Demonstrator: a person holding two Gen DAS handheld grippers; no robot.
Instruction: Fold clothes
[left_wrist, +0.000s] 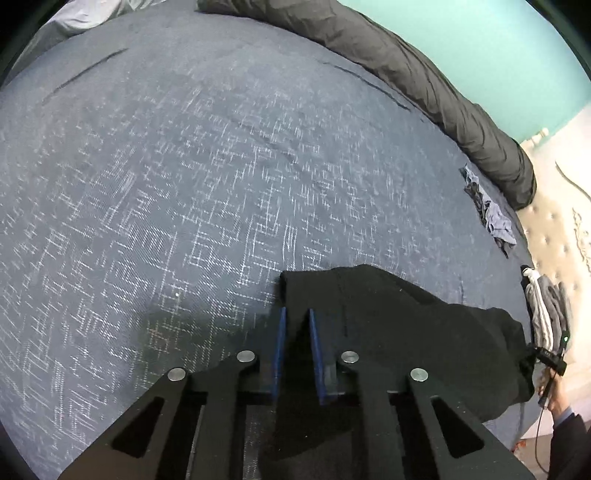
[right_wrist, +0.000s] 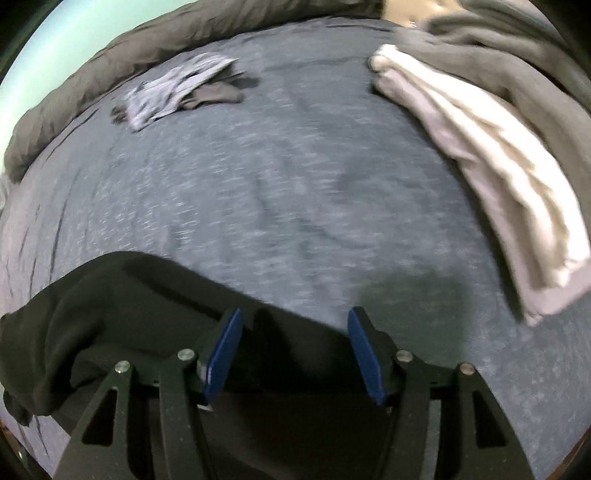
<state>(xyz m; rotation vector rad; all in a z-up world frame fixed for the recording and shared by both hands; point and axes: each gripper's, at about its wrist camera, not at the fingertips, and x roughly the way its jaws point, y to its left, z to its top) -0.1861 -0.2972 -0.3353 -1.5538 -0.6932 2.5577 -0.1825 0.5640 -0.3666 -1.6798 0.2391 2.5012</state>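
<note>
A black garment (left_wrist: 406, 332) lies flat on the blue-grey bed cover (left_wrist: 184, 184), near the front edge. My left gripper (left_wrist: 297, 318) points down at the garment's left corner. Its blue pads (left_wrist: 281, 332) stand close together with black fabric pinched between them. In the right wrist view the same black garment (right_wrist: 122, 291) spreads to the lower left. My right gripper (right_wrist: 295, 325) hovers over its far edge with the blue pads (right_wrist: 364, 339) wide apart and nothing gripped; black cloth lies beneath them.
A dark grey duvet (left_wrist: 424, 85) is rolled along the bed's far side. Small patterned clothes (right_wrist: 177, 85) lie near it. A pale towel-like cloth (right_wrist: 480, 158) and grey clothing (right_wrist: 517, 55) lie at the right. A hand and dark sleeve (left_wrist: 565, 417) show at the right edge.
</note>
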